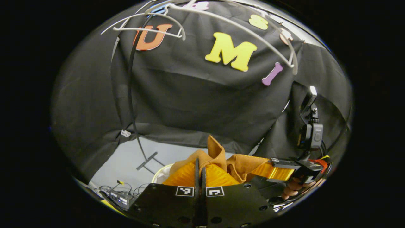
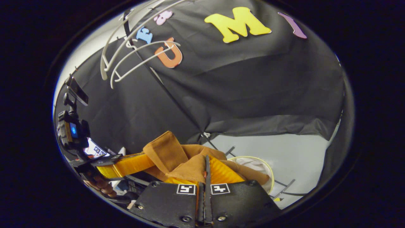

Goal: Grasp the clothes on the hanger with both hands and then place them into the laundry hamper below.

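Gripping brown garment [image 1: 218,158] with both closed grippers [image 1: 200,172] [image 2: 206,171]; right view adds hamper [image 2: 269,171].

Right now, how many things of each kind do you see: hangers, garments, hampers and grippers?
White hangers: 2
Brown garment: 1
Laundry hamper: 1
Grippers: 2, the left gripper and the right gripper, both shut on the garment
Total: 6

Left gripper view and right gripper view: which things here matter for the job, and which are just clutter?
For the job:
brown garment, pinched by both
left tongs
right tongs
white hangers, now bare
hamper rim

Lying about:
electronics box with cables
rack's black pole
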A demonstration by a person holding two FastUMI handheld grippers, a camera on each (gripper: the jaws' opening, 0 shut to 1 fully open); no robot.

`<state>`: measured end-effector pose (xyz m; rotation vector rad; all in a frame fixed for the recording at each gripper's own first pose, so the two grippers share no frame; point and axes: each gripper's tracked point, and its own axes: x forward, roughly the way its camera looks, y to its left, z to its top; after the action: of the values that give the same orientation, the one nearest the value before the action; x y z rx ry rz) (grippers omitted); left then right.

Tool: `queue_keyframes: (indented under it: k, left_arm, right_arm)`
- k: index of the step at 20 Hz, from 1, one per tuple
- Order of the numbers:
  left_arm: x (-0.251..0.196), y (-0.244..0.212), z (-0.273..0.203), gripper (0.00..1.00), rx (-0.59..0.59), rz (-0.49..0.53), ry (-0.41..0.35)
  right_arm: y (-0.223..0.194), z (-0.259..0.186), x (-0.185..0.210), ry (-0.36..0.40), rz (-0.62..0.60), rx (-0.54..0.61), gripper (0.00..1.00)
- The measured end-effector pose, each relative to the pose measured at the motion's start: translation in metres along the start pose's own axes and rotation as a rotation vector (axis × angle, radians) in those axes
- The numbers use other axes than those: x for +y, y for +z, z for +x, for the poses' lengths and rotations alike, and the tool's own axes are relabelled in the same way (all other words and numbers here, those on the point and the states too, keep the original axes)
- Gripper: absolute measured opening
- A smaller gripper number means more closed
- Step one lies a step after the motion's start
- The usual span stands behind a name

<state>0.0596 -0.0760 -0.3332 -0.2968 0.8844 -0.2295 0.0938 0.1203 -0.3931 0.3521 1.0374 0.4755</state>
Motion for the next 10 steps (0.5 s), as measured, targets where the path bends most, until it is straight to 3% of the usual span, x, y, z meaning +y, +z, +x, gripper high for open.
queue_keyframes:
  k: [2, 3, 4, 6, 7, 8, 9, 10]
  left_arm:
    - [0.004, -0.014, 0.010, 0.00, 0.045, -0.009, 0.031]
    - [0.005, -0.021, 0.013, 0.07, 0.066, -0.017, 0.047]
    - [0.008, -0.029, 0.017, 0.00, 0.086, -0.027, 0.060]
    - [0.011, -0.042, 0.018, 0.01, 0.137, -0.050, 0.083]
    - [0.014, -0.046, 0.018, 0.13, 0.151, -0.064, 0.092]
    - [0.014, -0.049, 0.017, 0.05, 0.164, -0.082, 0.099]
    - [0.015, -0.051, 0.017, 0.19, 0.181, -0.099, 0.114]
    - [0.018, -0.056, 0.017, 0.17, 0.206, -0.116, 0.136]
  right_arm:
    - [-0.010, 0.009, -0.014, -0.049, -0.010, 0.043, 0.05]
    - [-0.013, 0.011, -0.022, -0.072, -0.016, 0.056, 0.05]
    - [-0.015, 0.013, -0.028, -0.099, -0.023, 0.067, 0.04]
    - [-0.022, 0.015, -0.048, -0.178, -0.037, 0.100, 0.05]
    - [-0.027, 0.017, -0.058, -0.221, -0.046, 0.127, 0.05]
    - [-0.034, 0.017, -0.067, -0.249, -0.049, 0.154, 0.05]
    - [-0.041, 0.016, -0.067, -0.255, -0.042, 0.174, 0.06]
    - [-0.043, 0.012, -0.067, -0.254, -0.027, 0.187, 0.10]
